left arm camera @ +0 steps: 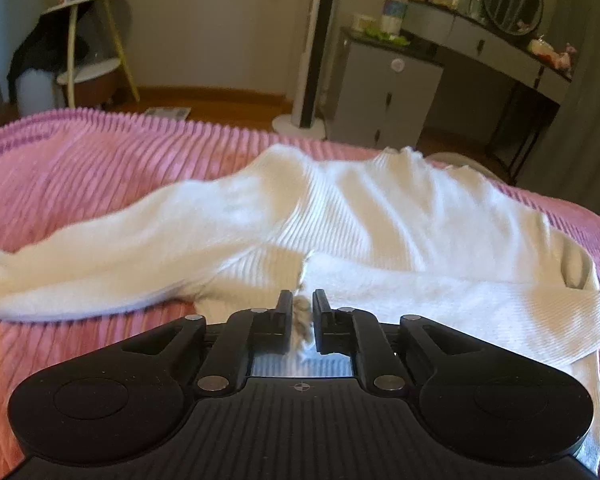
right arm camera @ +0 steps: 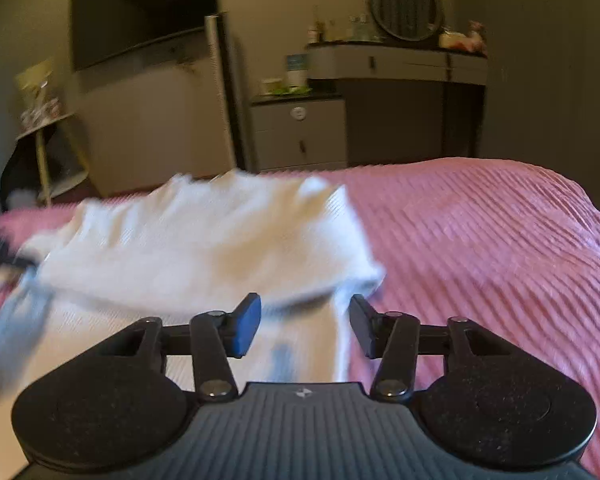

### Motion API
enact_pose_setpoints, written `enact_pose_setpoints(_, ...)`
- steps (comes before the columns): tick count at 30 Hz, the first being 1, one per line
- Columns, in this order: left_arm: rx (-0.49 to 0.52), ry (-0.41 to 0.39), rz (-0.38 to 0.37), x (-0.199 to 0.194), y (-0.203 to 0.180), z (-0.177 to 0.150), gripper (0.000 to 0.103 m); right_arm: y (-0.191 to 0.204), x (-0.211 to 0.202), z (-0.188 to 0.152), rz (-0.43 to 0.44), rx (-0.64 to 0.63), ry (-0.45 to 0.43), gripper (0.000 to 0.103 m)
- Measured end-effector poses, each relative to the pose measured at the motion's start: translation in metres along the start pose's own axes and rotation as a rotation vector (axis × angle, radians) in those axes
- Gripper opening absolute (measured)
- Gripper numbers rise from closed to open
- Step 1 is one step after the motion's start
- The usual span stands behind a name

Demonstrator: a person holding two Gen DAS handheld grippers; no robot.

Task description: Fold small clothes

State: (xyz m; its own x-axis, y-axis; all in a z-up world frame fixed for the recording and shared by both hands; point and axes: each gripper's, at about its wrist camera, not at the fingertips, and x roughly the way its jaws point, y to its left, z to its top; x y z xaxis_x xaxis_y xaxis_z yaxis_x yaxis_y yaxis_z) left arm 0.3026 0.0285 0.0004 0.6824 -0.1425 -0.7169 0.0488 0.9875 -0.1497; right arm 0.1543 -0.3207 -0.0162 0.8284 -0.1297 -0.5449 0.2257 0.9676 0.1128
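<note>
A white ribbed sweater (left arm camera: pixel 360 220) lies on the pink ribbed bedspread (left arm camera: pixel 80 168). One sleeve stretches to the left and another part is folded across its near side. My left gripper (left arm camera: pixel 302 306) is shut on a pinch of the sweater's fabric at its near edge. In the right wrist view the sweater (right arm camera: pixel 204 240) lies left of centre, blurred. My right gripper (right arm camera: pixel 304 320) is open and empty, just above the sweater's near right corner.
The bedspread (right arm camera: pixel 480 240) extends to the right of the sweater. Beyond the bed stand a grey cabinet (left arm camera: pixel 384 96), a dressing table with a round mirror (left arm camera: pixel 512 0), a white floor-standing unit (left arm camera: pixel 312 48) and a small side table (left arm camera: pixel 84 40).
</note>
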Motion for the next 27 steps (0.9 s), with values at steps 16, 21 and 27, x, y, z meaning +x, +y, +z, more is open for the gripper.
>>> enact_pose_setpoints(16, 0.020, -0.005, 0.050, -0.005, -0.010, -0.001, 0.018, -0.033, 0.081, 0.064, 0.061, 0.099, 0.107, 0.015)
enact_pose_setpoints(21, 0.062, 0.009, 0.074, 0.003, -0.008, -0.005, 0.021, -0.034, 0.094, 0.061, 0.063, 0.091, 0.164, 0.015)
enact_pose_setpoints(27, 0.060, 0.030, 0.062, 0.013, -0.004, -0.005, 0.025, -0.026, 0.111, 0.059, 0.034, 0.035, 0.243, 0.015)
